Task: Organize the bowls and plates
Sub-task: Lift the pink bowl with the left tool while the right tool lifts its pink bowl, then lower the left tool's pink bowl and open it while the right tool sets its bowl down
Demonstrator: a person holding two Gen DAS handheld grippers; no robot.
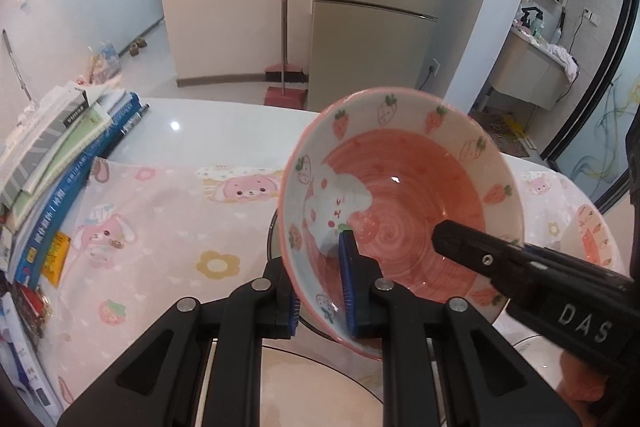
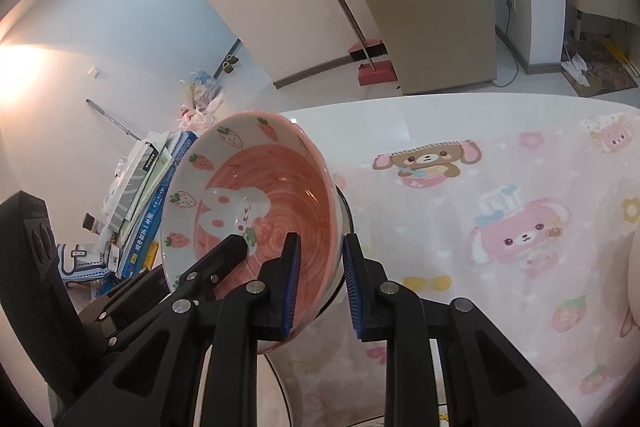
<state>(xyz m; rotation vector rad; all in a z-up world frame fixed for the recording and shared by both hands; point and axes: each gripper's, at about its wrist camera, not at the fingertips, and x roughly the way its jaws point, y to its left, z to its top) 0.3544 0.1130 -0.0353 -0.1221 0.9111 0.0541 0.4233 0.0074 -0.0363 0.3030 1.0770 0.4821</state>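
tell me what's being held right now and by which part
The pink strawberry bowl, tilted up off the table. The left gripper clamps its rim wall; the right gripper straddles the opposite rim.

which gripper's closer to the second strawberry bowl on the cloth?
Right. The second bowl sits at the far right; the right gripper reaches past it, while the left gripper clamps the tilted bowl further left.

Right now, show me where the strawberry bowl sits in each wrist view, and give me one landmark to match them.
Left wrist view: the bowl fills centre-right, tilted, its rim between the left gripper fingers.
Right wrist view: the bowl sits centre-left, its rim between the right gripper fingers.
Shared landmark: the red broom beside the fridge.
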